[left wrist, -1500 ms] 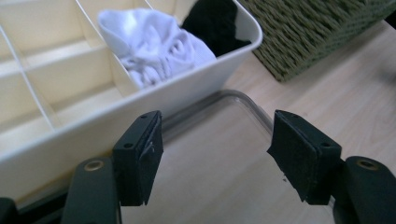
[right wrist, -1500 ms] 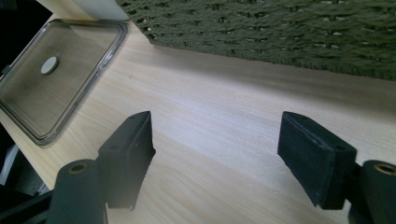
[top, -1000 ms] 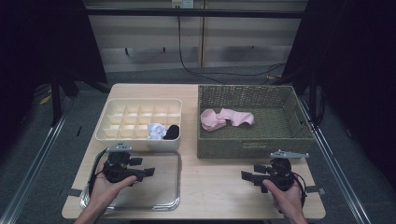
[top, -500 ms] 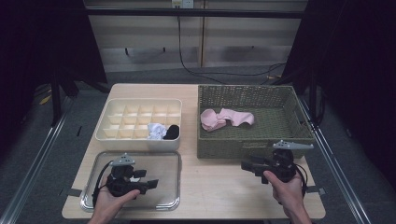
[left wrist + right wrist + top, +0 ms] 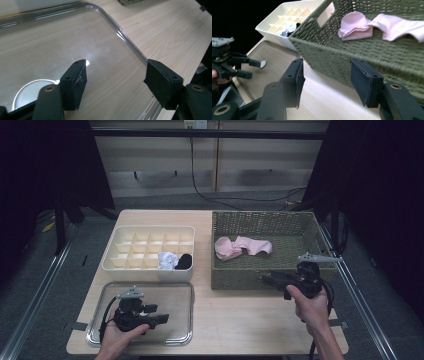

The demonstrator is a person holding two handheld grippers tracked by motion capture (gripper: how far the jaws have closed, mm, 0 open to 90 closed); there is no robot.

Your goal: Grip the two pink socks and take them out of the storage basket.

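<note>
A pair of pink socks (image 5: 242, 246) lies in the green wicker basket (image 5: 300, 227). My right gripper (image 5: 267, 280) hangs just in front of the basket's front wall, pointing left. Its jaws are open with nothing between them and have just been closing. In the right gripper view the pink socks (image 5: 382, 25) lie beyond the basket wall (image 5: 362, 57), past my right gripper (image 5: 327, 75). My left gripper (image 5: 157, 315) hovers low over the clear tray (image 5: 180, 292), open and empty, its jaws also just closing a little. In the left gripper view, bare tray (image 5: 62, 37) shows between the jaws of my left gripper (image 5: 116, 72).
A white divided organizer (image 5: 150, 232) stands behind the tray, with a white sock (image 5: 167, 260) and a black sock (image 5: 184, 261) in its front right cells. Bare wooden tabletop (image 5: 240, 315) lies between the two hands. Dark floor drops off past the table edges.
My right gripper has risen and moved up to the basket's front wall. My left gripper has sunk a little lower over the tray.
</note>
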